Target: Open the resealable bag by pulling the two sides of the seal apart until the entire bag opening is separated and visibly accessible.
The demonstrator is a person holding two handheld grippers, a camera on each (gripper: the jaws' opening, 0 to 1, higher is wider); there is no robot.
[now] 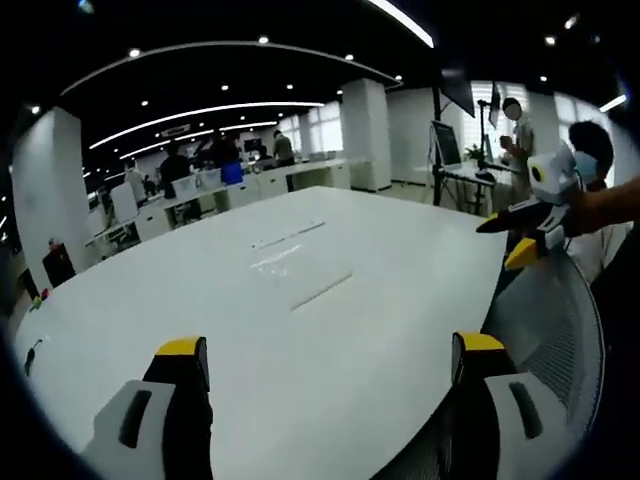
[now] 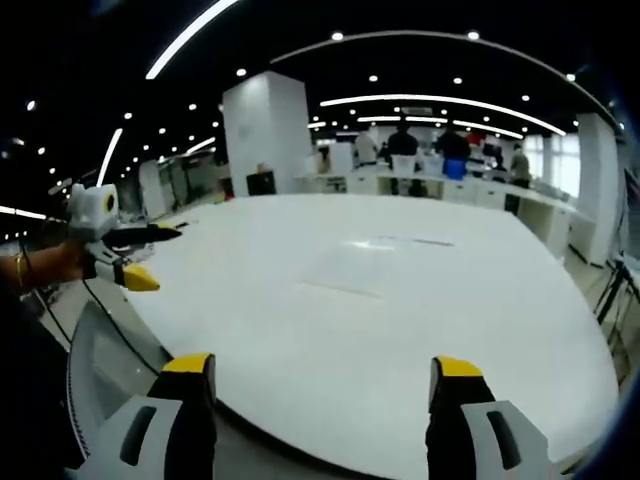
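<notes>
My left gripper (image 1: 330,360) and right gripper (image 2: 325,375) both gape wide over the table (image 1: 400,270) edge, holding nothing. Left view adds a mesh chair (image 1: 555,330). Mid-table the clear bag (image 1: 298,262) lies flat, its long axis running away from me.

Left gripper (image 1: 330,355), lower frame of left gripper view: two black jaws with yellow tip caps, on white moulded bodies with dark oval slots. Right gripper (image 2: 325,372), lower frame of right gripper view: same build. At its left edge, a thin gold-coloured bangle (image 2: 20,268) on the person's wrist.
</notes>
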